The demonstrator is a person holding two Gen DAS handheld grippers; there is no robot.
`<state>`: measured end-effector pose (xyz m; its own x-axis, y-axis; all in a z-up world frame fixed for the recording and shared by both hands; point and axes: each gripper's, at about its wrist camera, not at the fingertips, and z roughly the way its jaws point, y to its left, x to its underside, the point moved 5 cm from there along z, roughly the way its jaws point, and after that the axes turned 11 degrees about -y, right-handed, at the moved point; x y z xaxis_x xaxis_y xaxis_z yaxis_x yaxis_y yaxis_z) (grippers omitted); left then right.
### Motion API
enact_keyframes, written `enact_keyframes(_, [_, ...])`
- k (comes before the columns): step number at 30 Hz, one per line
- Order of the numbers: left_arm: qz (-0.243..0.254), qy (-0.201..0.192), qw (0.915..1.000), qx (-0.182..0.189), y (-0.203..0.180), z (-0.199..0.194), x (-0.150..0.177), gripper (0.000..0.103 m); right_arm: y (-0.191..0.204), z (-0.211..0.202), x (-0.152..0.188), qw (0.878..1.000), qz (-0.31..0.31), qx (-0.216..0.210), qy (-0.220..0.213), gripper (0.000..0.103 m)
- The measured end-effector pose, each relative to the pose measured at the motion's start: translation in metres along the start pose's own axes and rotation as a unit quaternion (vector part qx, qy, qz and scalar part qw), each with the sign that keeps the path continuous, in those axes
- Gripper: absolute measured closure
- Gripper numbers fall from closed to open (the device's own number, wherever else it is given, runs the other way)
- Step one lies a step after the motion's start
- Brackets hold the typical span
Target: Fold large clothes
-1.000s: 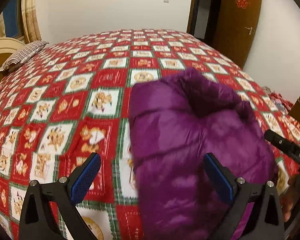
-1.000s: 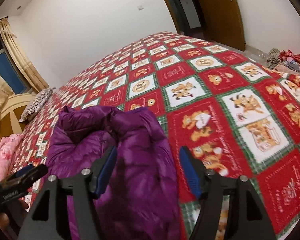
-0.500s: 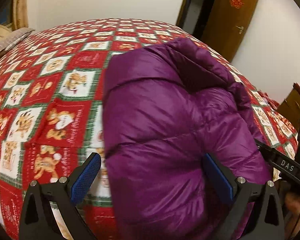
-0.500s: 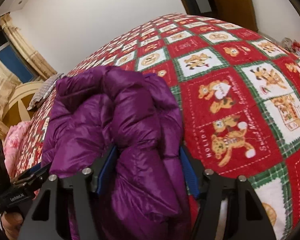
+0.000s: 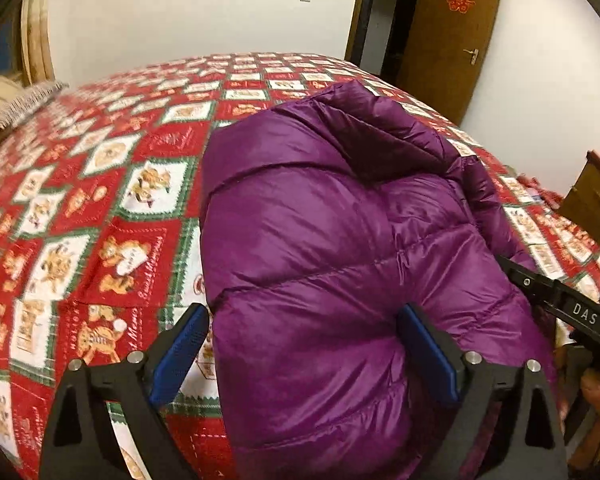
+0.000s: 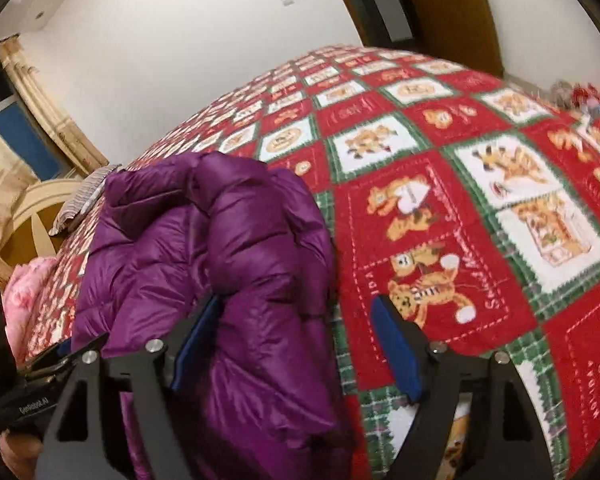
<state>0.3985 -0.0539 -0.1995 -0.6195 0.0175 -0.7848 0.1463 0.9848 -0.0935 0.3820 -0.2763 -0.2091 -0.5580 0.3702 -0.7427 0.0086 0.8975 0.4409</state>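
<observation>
Left wrist view: left claw [image 5: 306, 352] open, blue pads straddling near edge of purple down jacket [image 5: 340, 248], bunched on red patterned bedspread [image 5: 100, 208].

Right wrist view: right claw [image 6: 296, 344] open; jacket bulk against left pad [image 6: 198, 344], right pad over bedspread. Striped pillow [image 6: 86, 196] beyond.

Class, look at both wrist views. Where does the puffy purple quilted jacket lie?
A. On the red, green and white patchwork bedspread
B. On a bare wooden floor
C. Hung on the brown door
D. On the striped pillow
A: the puffy purple quilted jacket rests on the red, green and white patchwork bedspread, which shows around it in both views.
</observation>
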Motion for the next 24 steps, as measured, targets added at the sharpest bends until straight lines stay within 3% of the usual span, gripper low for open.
enact_keyframes(1, [0.002, 0.001, 1.0000, 0.009, -0.003, 0.001, 0.000, 0.007, 0.003, 0.001, 0.001, 1.000, -0.005, -0.005, 0.003, 0.028])
enact_keyframes(2, [0.004, 0.001, 0.9999, 0.014, -0.005, 0.002, 0.000, 0.008, 0.006, 0.003, 0.001, 1.000, -0.008, -0.015, 0.010, 0.043])
enact_keyframes(3, [0.008, -0.001, 0.9998, 0.019, -0.007, 0.001, 0.000, 0.017, 0.013, 0.006, 0.004, 0.999, -0.007, -0.042, 0.022, 0.054])
enact_keyframes(5, [0.029, -0.012, 0.9993, 0.022, -0.012, -0.006, -0.002, 0.039, 0.019, 0.005, 0.007, 0.998, -0.013, -0.050, 0.028, 0.067])
enact_keyframes(7, [0.056, -0.030, 0.9978, 0.021, -0.016, -0.021, -0.007, 0.067, 0.021, 0.001, 0.005, 0.997, 0.007, -0.072, 0.028, 0.077])
enact_keyframes(12, [0.087, -0.083, 0.9927, -0.008, -0.013, -0.077, -0.024, 0.079, 0.046, -0.027, -0.002, 0.995, 0.001, -0.101, -0.002, 0.083])
enact_keyframes(16, [0.076, -0.115, 0.9902, -0.024, 0.013, -0.121, -0.038, 0.081, 0.091, -0.048, -0.011, 0.990, -0.014, -0.137, -0.025, 0.084])
enact_keyframes(24, [0.047, -0.124, 0.9881, -0.077, 0.079, -0.177, -0.034, 0.084, 0.172, -0.049, -0.007, 0.978, -0.043, -0.204, -0.014, 0.084])
